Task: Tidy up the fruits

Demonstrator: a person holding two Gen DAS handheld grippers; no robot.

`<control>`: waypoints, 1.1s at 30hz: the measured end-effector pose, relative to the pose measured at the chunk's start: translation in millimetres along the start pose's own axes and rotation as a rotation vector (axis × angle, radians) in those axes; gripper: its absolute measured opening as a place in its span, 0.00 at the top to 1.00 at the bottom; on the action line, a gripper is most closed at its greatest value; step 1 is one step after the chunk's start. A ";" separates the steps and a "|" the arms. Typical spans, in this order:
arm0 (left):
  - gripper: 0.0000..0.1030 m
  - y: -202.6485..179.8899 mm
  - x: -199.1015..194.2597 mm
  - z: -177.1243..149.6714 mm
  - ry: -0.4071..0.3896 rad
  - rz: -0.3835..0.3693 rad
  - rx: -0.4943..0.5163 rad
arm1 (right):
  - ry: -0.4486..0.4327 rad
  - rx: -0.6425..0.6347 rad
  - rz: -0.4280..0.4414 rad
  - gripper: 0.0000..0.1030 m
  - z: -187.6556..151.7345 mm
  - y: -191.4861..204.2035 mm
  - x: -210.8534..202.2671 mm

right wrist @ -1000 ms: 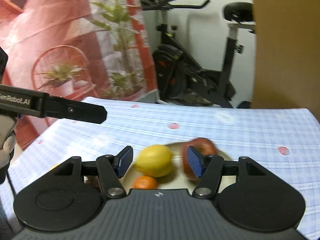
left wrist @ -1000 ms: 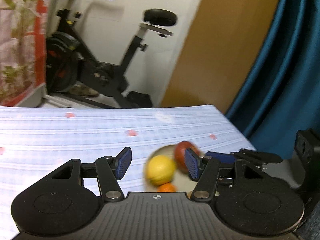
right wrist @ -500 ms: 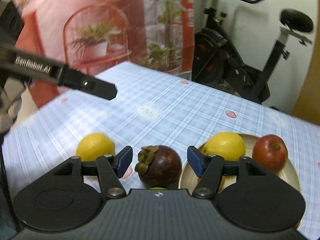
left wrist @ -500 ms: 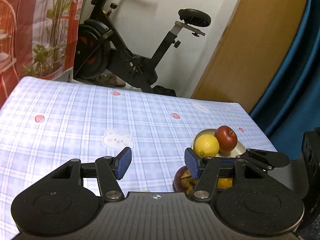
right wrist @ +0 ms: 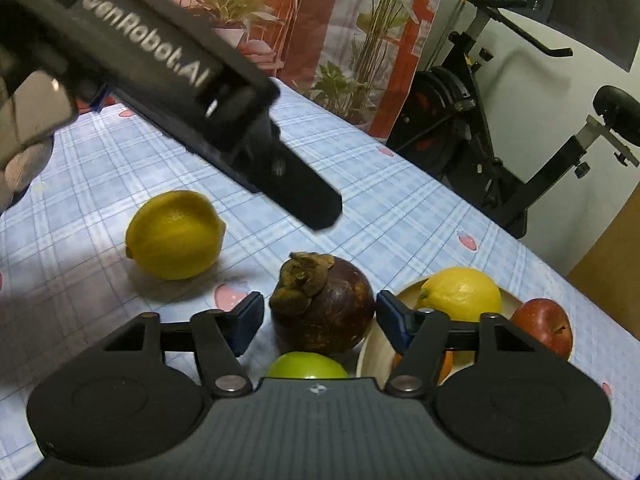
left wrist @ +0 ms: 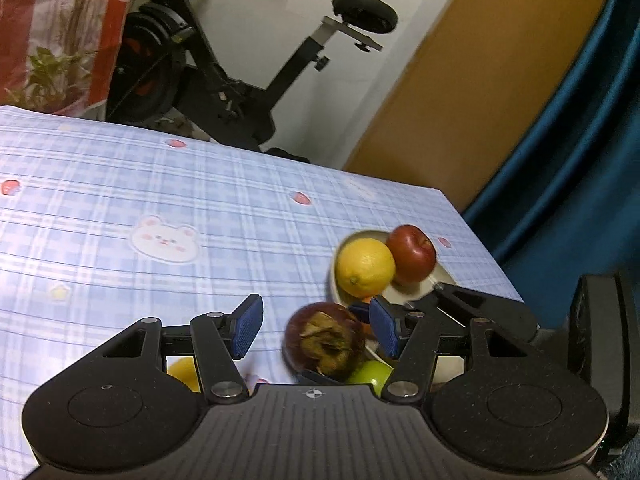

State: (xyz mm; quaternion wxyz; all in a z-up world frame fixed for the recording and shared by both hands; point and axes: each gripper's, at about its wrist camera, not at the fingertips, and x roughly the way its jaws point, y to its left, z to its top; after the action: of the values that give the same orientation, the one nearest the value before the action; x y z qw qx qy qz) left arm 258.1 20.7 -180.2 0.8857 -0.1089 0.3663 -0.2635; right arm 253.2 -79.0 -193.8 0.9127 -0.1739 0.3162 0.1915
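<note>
A dark purple mangosteen [right wrist: 326,306] stands on the table between the open jaws of my right gripper [right wrist: 320,318], untouched. A green fruit [right wrist: 307,364] lies just in front of it. A loose lemon [right wrist: 174,234] lies to the left. A cream plate [right wrist: 374,354] on the right holds a lemon [right wrist: 460,294], a red apple [right wrist: 544,326] and an orange [right wrist: 446,364]. My left gripper [left wrist: 316,330] is open above the mangosteen [left wrist: 326,340], near the plate [left wrist: 408,292]. The left gripper's body [right wrist: 168,76] crosses the right wrist view.
The table wears a blue checked cloth [left wrist: 160,200] with bear prints. An exercise bike [left wrist: 224,76] stands behind the table. A blue curtain [left wrist: 580,140] hangs at the right. The table's right edge is close to the plate.
Both grippers have moved down and closer to the mangosteen. The right gripper's jaws now flank it. The left gripper has shifted over the fruits.
</note>
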 end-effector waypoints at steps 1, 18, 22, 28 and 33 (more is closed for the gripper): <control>0.40 -0.9 1.5 -0.5 0.006 -0.004 0.002 | -0.002 0.004 0.005 0.40 0.1 -1.3 0.3; 0.39 -4.0 21.2 -12.7 0.096 0.035 0.044 | 0.013 0.177 0.147 0.39 3.3 -19.0 4.1; 0.39 -6.5 25.6 -14.9 0.105 0.052 0.070 | 0.022 0.187 0.145 0.39 1.4 -16.8 3.5; 0.40 -8.1 25.9 -15.9 0.101 0.069 0.075 | 0.031 0.200 0.145 0.40 -1.1 -15.5 3.7; 0.40 -12.8 27.4 -17.5 0.102 0.089 0.109 | 0.028 0.216 0.145 0.40 -2.6 -15.3 3.4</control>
State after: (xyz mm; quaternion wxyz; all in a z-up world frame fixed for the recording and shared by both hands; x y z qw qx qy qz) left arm 257.0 -5.1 -203.9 0.8814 -0.0306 0.4003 -0.2489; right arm 261.4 -92.5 -194.9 0.9053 -0.0542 0.3595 0.2195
